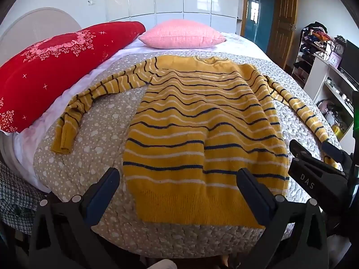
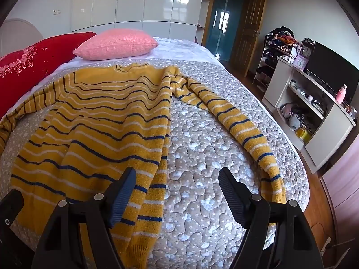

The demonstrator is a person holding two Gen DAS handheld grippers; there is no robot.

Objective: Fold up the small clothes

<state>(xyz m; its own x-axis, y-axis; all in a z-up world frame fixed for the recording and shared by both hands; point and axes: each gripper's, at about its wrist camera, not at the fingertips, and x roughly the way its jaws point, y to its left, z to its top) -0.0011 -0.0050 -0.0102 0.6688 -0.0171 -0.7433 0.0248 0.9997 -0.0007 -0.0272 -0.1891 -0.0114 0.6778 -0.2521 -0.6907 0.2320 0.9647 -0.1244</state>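
A yellow knit sweater (image 1: 202, 121) with navy and white stripes lies spread flat on the bed, hem towards me, both sleeves stretched out sideways. It also shows in the right wrist view (image 2: 101, 121), with its right sleeve (image 2: 244, 130) trailing towards the bed's edge. My left gripper (image 1: 177, 179) is open and empty, hovering over the sweater's hem. My right gripper (image 2: 177, 179) is open and empty above the quilt, between the sweater's body and the right sleeve; it shows in the left wrist view (image 1: 314, 154) at the right.
The bed is covered by a beige heart-patterned quilt (image 2: 202, 157). A red pillow (image 1: 44, 71) and a pink pillow (image 1: 181, 33) lie at the head. A white desk (image 2: 314, 112) with a monitor, clocks and clutter stands to the right; white wardrobes and a wooden door stand behind.
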